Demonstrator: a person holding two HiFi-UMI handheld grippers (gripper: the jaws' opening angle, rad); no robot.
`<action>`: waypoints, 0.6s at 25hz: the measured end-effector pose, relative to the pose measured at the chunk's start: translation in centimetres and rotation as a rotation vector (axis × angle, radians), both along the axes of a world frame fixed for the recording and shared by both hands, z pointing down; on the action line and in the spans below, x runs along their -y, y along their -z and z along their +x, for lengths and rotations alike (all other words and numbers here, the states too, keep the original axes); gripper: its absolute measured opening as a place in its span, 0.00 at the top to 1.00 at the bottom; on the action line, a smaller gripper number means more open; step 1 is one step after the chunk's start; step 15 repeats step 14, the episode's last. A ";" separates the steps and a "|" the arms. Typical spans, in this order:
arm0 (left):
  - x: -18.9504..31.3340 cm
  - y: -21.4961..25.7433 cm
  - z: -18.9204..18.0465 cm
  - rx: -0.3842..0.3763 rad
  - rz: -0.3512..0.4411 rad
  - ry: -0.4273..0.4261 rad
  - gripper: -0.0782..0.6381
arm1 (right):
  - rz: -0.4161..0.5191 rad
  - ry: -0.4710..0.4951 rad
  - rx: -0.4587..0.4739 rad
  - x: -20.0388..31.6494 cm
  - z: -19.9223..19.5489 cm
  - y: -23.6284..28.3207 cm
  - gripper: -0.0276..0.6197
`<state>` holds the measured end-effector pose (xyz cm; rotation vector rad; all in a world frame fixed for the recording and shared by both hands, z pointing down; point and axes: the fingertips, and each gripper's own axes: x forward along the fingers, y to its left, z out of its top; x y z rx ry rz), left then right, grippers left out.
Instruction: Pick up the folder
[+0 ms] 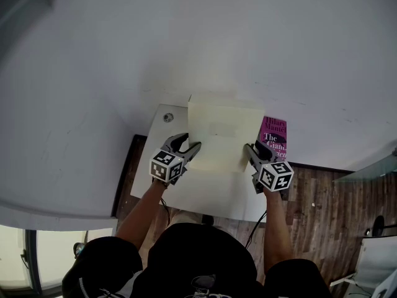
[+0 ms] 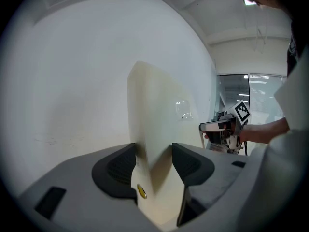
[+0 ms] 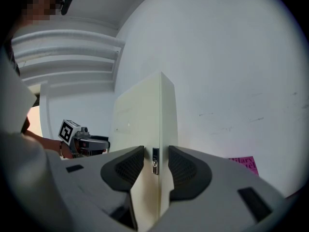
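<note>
While claws [image 1: 192, 143] [image 1: 254, 146] grip the folder [image 1: 223, 129], head view alone shows floor [image 1: 322, 197].

Likely an office: white desk [image 1: 205, 196], wood floor [image 1: 322, 197], glass partitions [image 2: 263, 98].

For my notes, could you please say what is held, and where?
The cream folder: left gripper clamps its left edge, right gripper its right edge.

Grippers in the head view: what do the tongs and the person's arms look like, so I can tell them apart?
They match. The left grey plastic tongs and the right grey plastic tongs have black ribbed pads, and each carries a white cube of black square markers. A thin dark cable trails under each forearm. The person wears a black short-sleeved top.
</note>
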<state>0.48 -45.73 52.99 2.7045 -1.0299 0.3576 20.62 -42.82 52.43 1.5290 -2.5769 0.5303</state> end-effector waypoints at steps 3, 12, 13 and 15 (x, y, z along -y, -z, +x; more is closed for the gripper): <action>0.0 0.0 0.2 0.001 -0.002 -0.001 0.54 | -0.003 -0.003 0.001 -0.1 0.2 -0.1 0.69; -0.3 -0.2 0.4 -0.002 -0.008 -0.005 0.54 | -0.004 -0.007 -0.001 -0.3 0.4 -0.1 0.69; -0.4 -0.3 0.4 -0.002 -0.009 -0.006 0.54 | -0.005 -0.007 -0.001 -0.4 0.4 -0.2 0.69; -0.4 -0.3 0.3 -0.002 -0.009 -0.006 0.54 | -0.005 -0.008 -0.002 -0.4 0.4 -0.2 0.69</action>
